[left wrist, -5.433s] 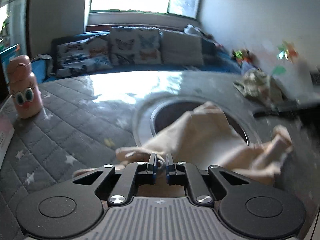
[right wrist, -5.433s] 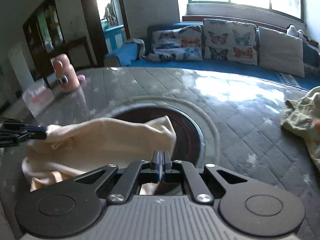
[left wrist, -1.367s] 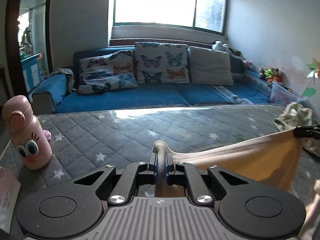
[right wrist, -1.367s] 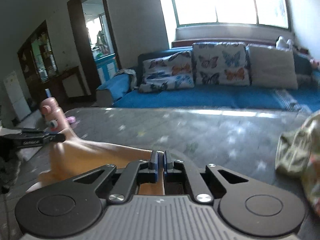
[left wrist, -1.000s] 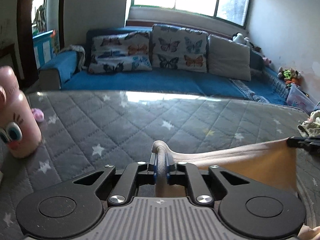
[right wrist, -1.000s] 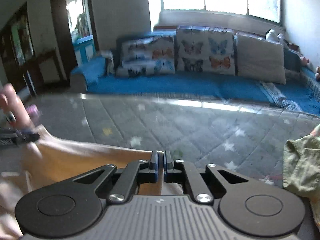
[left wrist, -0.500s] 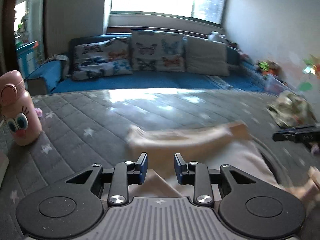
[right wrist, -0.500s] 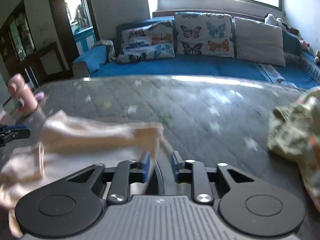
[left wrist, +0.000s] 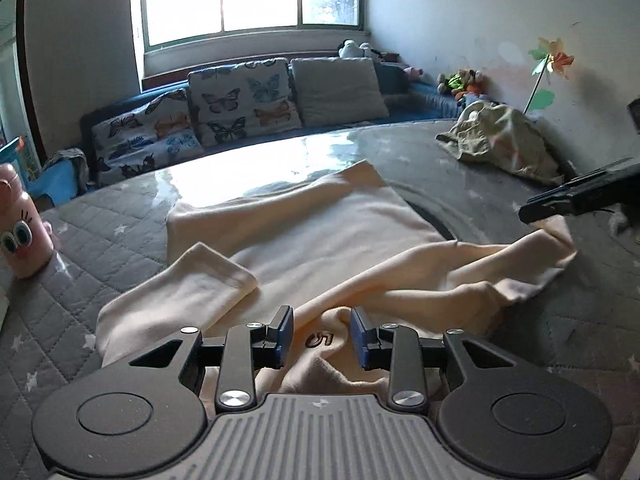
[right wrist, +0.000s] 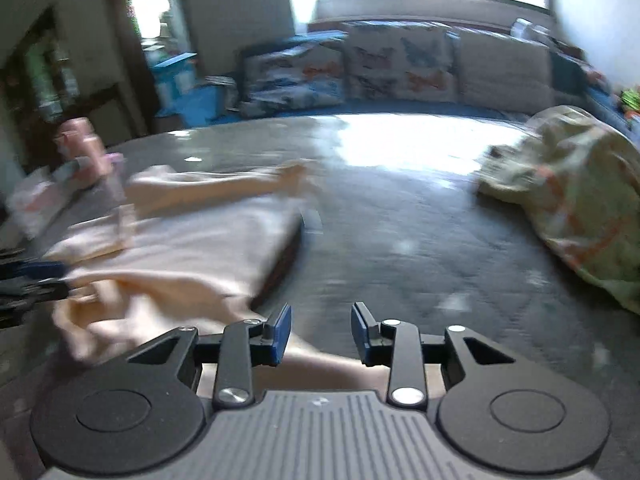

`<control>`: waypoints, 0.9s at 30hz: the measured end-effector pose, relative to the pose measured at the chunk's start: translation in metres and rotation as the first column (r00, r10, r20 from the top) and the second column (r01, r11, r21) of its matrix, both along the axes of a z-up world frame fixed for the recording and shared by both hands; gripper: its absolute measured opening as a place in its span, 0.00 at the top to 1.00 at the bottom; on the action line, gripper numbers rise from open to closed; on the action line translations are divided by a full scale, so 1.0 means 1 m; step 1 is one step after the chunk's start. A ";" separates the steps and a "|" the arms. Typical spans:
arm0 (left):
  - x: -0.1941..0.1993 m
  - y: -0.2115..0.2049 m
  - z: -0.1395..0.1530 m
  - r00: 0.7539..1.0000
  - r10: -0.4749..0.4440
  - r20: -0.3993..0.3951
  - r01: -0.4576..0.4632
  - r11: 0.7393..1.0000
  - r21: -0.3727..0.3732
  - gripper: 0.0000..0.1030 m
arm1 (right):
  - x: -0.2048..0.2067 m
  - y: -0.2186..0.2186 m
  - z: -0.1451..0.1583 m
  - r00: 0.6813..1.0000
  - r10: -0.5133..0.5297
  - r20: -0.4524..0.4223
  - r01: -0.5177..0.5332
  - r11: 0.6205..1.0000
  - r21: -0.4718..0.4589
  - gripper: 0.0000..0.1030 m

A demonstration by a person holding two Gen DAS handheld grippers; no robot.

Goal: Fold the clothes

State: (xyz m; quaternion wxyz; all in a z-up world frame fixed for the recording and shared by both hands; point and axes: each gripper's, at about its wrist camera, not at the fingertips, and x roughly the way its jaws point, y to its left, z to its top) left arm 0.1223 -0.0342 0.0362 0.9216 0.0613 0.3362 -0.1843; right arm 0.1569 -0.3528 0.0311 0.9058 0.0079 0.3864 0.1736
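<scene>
The cream garment lies spread on the quilted desk, its far part flat, its near edge and one sleeve rumpled, so by my reading the folding is unfinished. The left tool and right tool both stand wide apart, gripping nothing, while an olive garment sits heaped beside

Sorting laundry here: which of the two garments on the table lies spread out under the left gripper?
The cream garment, spread beneath the open left gripper. The green patterned garment sits bunched at the far right edge.
</scene>
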 end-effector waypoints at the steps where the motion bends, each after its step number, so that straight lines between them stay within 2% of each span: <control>1: 0.000 0.001 -0.002 1.000 0.005 -0.004 -0.005 1.000 0.001 0.67 | -0.006 0.010 0.002 0.999 0.041 0.010 -0.041 0.999 0.010 0.68; 5: 0.000 0.006 -0.008 0.999 0.026 -0.020 -0.026 1.000 0.003 0.70 | -0.026 0.066 0.009 0.969 0.241 0.053 -0.242 0.970 0.021 0.68; 7: 0.000 0.008 -0.011 0.999 0.037 -0.028 -0.037 0.999 0.005 0.82 | -0.031 0.091 0.007 0.948 0.313 0.054 -0.314 0.949 0.007 0.68; 10: 0.001 0.012 -0.016 0.998 0.052 -0.040 -0.052 0.999 0.007 0.92 | -0.031 0.121 0.001 0.923 0.381 0.054 -0.380 0.925 -0.026 0.69; 15: -0.011 0.020 -0.014 0.998 0.064 -0.024 -0.065 0.998 -0.021 0.95 | -0.023 0.154 -0.016 0.906 0.422 0.025 -0.420 0.905 -0.064 0.69; 19: -0.017 0.024 -0.014 0.997 0.068 -0.021 -0.068 0.997 -0.031 0.95 | -0.021 0.162 -0.028 0.905 0.425 0.007 -0.423 0.902 -0.089 0.71; 23: -0.020 0.023 -0.009 0.998 0.057 -0.003 -0.057 0.998 -0.033 0.92 | -0.020 0.160 -0.034 0.917 0.399 0.001 -0.398 0.913 -0.088 0.86; 24: -0.020 0.021 -0.008 0.999 0.050 0.004 -0.049 0.998 -0.027 0.89 | -0.021 0.160 -0.033 0.919 0.395 0.005 -0.393 0.915 -0.086 0.91; 25: -0.020 0.019 -0.007 0.999 0.042 0.011 -0.042 0.999 -0.020 0.79 | -0.022 0.159 -0.032 0.920 0.391 0.009 -0.389 0.917 -0.085 0.93; 27: -0.019 0.014 -0.007 0.999 0.033 0.025 -0.033 0.999 0.005 0.67 | -0.024 0.158 -0.031 0.922 0.387 0.021 -0.384 0.919 -0.088 0.94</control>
